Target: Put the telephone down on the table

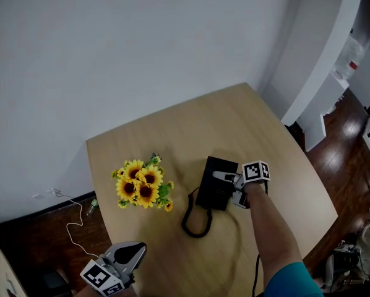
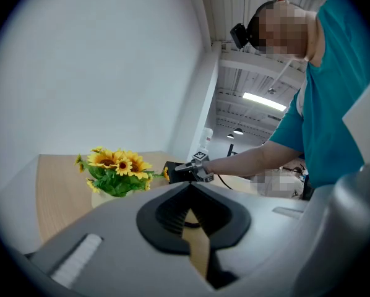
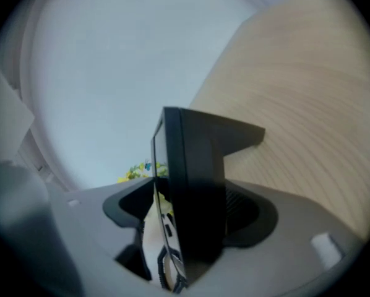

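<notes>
A black telephone (image 1: 216,182) lies on the light wooden table (image 1: 234,119), its coiled black cord (image 1: 194,223) looping toward the front. My right gripper (image 1: 227,188) is at the telephone's right edge. In the right gripper view the telephone's body (image 3: 194,178) stands between the jaws, which are spread wide, with a gap showing beside it, so the gripper (image 3: 191,228) is open. My left gripper (image 1: 133,252) hovers at the table's near left corner, jaws together and empty. Its own view (image 2: 188,187) looks across at the telephone (image 2: 172,172).
A bunch of sunflowers (image 1: 143,184) in a pale vase stands left of the telephone. A white wall runs behind the table. The table's right edge drops to a dark wooden floor (image 1: 343,147). A white cable (image 1: 73,224) lies on the floor at the left.
</notes>
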Motion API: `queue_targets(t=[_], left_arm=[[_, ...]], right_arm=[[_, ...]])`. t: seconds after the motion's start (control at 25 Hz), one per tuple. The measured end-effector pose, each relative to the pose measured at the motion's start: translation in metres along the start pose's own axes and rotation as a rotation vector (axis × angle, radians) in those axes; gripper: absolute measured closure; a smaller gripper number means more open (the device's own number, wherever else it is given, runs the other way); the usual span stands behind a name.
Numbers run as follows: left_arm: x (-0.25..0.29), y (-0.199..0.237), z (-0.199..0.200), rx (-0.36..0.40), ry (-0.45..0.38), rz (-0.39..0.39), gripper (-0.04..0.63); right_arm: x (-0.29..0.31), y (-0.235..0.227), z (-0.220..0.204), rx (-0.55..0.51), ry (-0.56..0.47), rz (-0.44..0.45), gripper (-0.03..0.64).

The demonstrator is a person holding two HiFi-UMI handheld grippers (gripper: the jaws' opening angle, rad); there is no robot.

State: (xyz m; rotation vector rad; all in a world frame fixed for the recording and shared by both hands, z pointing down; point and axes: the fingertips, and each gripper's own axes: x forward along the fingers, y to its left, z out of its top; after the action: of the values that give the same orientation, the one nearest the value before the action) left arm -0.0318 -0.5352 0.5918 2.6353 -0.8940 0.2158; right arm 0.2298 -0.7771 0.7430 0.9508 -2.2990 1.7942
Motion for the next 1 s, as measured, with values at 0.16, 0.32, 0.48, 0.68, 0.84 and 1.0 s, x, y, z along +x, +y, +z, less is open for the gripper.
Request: queue_targets(t=[0.16, 0.32, 0.48, 0.68, 0.84, 1.0], left_arm=[[-0.01, -0.008, 0.01, -0.022, -0.018, 0.002, 0.591], [-0.029, -0.019, 0.019, -0.025, -0.042, 0.016, 0.591], [-0.062, -0.025, 0.03, -0.02, -0.077, 0.038, 0.591], [-0.112, -0.034, 0.034, -0.015, -0.109, 0.054, 0.591], [-0.15, -0.046, 0.028, -0.04, -0.125, 0.025, 0.591], [-0.189, -0.075, 0.022, 0.013, -0.128, -0.067, 0.591]], right_arm=[[-0.023, -0.004, 0.009, 0.001, -0.046, -0.103, 0.276], [-0.056, 0.014, -0.009, -0.021, -0.093, -0.098, 0.276], [-0.096, 0.043, -0.053, -0.067, -0.135, -0.088, 0.308], [-0.14, 0.135, -0.127, -0.125, -0.254, 0.1, 0.454], [-0.154, 0.219, -0.2, -0.099, -0.362, 0.246, 0.529], [-0.155, 0.287, -0.278, -0.194, -0.376, 0.282, 0.604]])
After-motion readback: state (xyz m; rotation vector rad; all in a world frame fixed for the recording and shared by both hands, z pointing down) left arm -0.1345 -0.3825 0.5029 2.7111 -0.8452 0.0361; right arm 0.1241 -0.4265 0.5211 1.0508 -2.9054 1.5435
